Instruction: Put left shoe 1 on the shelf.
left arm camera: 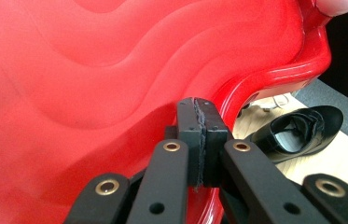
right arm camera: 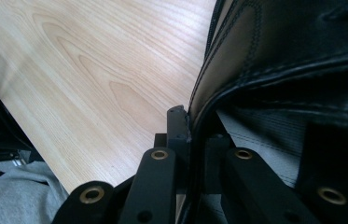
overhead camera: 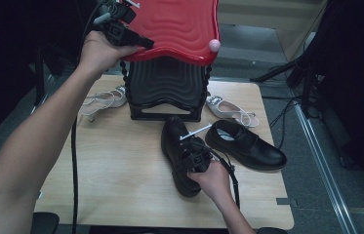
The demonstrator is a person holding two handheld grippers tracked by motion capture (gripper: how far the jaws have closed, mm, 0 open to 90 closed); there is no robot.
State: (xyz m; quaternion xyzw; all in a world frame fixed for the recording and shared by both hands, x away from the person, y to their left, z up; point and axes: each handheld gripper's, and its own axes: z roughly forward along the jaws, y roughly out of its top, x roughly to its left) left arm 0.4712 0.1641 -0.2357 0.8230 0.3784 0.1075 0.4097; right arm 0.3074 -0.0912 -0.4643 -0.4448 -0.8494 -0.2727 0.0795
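A glossy red lid [overhead camera: 179, 24] stands raised above a black ribbed box [overhead camera: 167, 87] at the table's back. My left gripper [overhead camera: 143, 44] is shut on the lid's left rim; in the left gripper view its jaws [left arm camera: 198, 135] pinch the edge of the red lid [left arm camera: 92, 93]. A black leather shoe [overhead camera: 174, 136] lies in front of the box. My right gripper [overhead camera: 183, 155] is shut on its side wall. In the right gripper view one jaw is outside and one inside the shoe [right arm camera: 279, 56], with my right gripper [right arm camera: 192, 135] clamped on the collar.
A second black shoe [overhead camera: 248, 144] lies to the right, also seen past the lid as a black shoe [left arm camera: 297, 133]. White heeled shoes sit left [overhead camera: 104, 100] and right [overhead camera: 228, 109] of the box. The wooden table [overhead camera: 121, 165] has bare room at front left.
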